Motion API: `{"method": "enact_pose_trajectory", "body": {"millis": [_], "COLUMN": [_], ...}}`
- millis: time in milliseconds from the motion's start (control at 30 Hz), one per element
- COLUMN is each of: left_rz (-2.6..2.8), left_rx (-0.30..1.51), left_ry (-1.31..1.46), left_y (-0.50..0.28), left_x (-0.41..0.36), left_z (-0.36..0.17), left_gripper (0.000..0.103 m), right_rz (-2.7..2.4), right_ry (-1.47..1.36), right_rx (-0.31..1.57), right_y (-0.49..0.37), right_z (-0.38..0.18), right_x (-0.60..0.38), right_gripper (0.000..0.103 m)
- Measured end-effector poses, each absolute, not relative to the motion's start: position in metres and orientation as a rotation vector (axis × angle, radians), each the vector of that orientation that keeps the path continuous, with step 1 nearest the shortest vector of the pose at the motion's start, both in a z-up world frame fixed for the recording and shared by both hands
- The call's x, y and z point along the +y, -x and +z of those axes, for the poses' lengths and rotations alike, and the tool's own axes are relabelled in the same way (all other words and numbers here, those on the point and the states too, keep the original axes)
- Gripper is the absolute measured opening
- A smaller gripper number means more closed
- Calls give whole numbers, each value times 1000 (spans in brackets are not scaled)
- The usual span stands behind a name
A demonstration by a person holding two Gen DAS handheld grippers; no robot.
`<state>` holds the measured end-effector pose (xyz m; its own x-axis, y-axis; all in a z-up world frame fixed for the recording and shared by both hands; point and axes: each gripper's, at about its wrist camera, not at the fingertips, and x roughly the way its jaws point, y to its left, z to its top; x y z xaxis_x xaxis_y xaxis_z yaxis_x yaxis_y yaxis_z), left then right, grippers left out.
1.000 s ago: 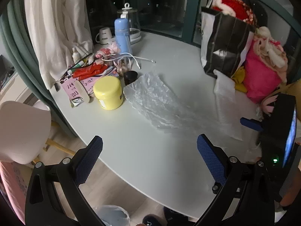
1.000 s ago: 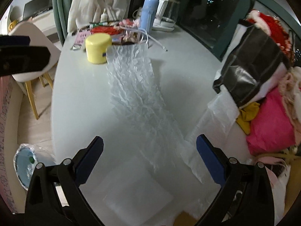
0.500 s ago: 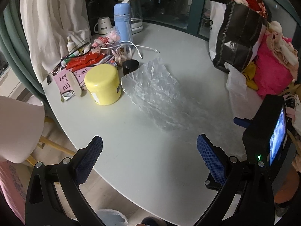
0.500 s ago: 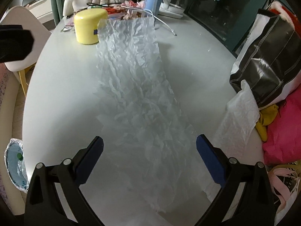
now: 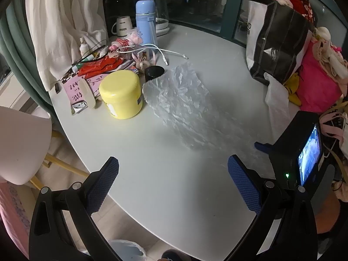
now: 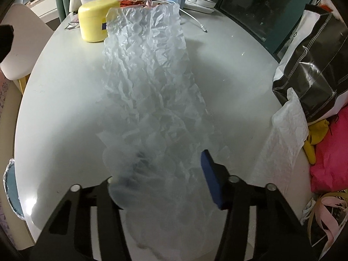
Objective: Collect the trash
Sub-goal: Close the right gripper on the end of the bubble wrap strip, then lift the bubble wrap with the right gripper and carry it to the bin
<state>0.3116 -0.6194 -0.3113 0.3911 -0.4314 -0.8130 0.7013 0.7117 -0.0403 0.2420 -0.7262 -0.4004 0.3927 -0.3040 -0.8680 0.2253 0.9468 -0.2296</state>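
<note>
A long crinkled sheet of clear bubble wrap [image 6: 150, 82] lies along the white round table [image 6: 65, 108], its far end by the yellow jar. It also shows in the left wrist view [image 5: 180, 100]. My right gripper [image 6: 161, 174] is low over the sheet's near end, jaws partly closed around it; the film drapes over the left finger and hides its pad. My left gripper [image 5: 174, 182] is open and empty above the table's near edge. The right gripper's body [image 5: 300, 152] shows in the left wrist view.
A yellow jar [image 5: 120, 93], a black cup [image 5: 154, 71], a blue flask [image 5: 145, 19], cables and papers crowd the far left. A black shopping bag [image 5: 278, 43], white tissue [image 6: 287, 130] and pink things stand on the right. A white chair [image 5: 19, 143] is at left.
My right gripper has moved forward and down onto the bubble wrap and its jaws have narrowed around the near end. My left gripper has drifted slightly closer to the table.
</note>
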Motion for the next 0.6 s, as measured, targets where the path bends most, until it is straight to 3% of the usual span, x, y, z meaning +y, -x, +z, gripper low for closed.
{"method": "enact_pose_trajectory", "body": {"millis": [100,267,600], "left_rz": [-735,-725,-753], "left_rx": [915,918,907], "left_ry": [-334,-336,-312], "left_y": [-311,-309,-300], "left_x": [-618,-618,-624], "left_z": [-309,-306,-295], "left_gripper": [97,97,97], "right_rz": [-335,-321,-312], "right_ry": [85,90,91], "right_rx": [1111,1091,1062], "right_y": [-241,-238,-224], "right_z": [-400,-392,-368], "right_x": [-725,-724,-721], "right_gripper": [26,15,12]}}
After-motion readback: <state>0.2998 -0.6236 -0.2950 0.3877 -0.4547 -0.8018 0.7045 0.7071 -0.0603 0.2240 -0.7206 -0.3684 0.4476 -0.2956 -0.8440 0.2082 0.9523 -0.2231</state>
